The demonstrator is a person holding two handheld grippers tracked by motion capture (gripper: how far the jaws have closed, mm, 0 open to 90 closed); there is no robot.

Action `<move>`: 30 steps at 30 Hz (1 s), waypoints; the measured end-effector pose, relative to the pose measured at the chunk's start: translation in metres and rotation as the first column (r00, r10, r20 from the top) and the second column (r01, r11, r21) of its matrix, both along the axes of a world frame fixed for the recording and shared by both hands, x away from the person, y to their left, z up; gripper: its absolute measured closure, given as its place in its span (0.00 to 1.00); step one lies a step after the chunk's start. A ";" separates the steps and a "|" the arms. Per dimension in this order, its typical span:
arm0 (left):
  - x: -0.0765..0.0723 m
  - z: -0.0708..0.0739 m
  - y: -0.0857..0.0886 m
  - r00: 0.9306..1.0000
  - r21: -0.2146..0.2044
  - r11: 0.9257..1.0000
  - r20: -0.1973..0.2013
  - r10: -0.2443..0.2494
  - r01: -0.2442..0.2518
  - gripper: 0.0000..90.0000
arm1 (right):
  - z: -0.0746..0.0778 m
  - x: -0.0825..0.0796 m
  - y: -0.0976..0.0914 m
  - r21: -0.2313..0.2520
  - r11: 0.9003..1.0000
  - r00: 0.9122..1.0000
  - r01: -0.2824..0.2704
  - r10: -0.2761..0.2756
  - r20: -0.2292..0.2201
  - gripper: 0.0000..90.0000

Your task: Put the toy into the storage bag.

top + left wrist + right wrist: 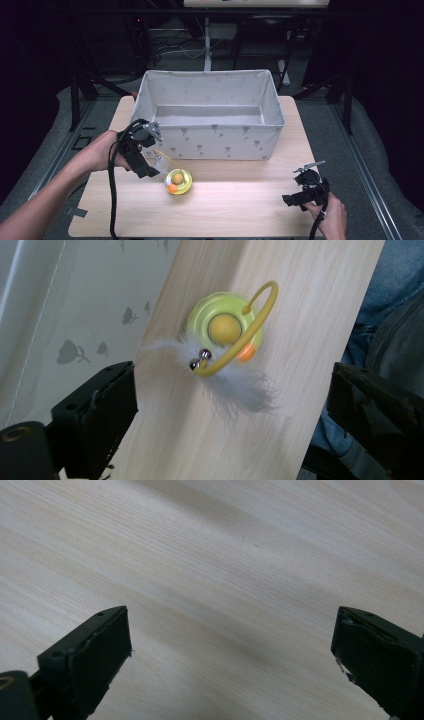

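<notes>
Left claw [152,167] gapes wide just beside a yellow toy [178,181] on the desk [240,200] — right claw [295,200], also spread, hovers apart; bin [212,112] behind.

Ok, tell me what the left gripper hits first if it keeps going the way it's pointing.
Probably the yellow toy: the left gripper has its jaws open towards it, and the white feather lies nearest. How far off it is, I cannot judge.
</notes>
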State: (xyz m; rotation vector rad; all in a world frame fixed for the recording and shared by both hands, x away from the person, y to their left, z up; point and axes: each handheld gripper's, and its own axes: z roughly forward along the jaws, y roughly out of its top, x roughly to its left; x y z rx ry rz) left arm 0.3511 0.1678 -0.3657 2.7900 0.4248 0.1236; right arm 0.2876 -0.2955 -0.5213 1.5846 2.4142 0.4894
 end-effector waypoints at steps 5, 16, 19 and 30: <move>0.001 0.002 -0.007 1.000 -0.002 1.000 0.005 -0.018 0.018 0.17 | -0.002 -0.001 0.001 0.002 1.000 1.000 0.008 -0.008 0.002 0.03; 0.004 0.005 -0.024 0.998 -0.010 0.998 0.003 -0.059 0.059 0.41 | -0.001 0.000 0.000 0.000 1.000 1.000 -0.004 0.004 -0.010 0.03; 0.006 0.004 -0.029 0.998 -0.005 0.998 0.000 -0.067 0.067 0.49 | -0.001 0.000 -0.001 -0.002 1.000 1.000 -0.009 0.009 -0.012 0.03; 0.006 0.000 -0.039 0.994 0.018 0.994 -0.024 -0.106 0.107 0.71 | -0.002 0.000 -0.001 0.000 1.000 1.000 -0.008 0.008 -0.015 0.03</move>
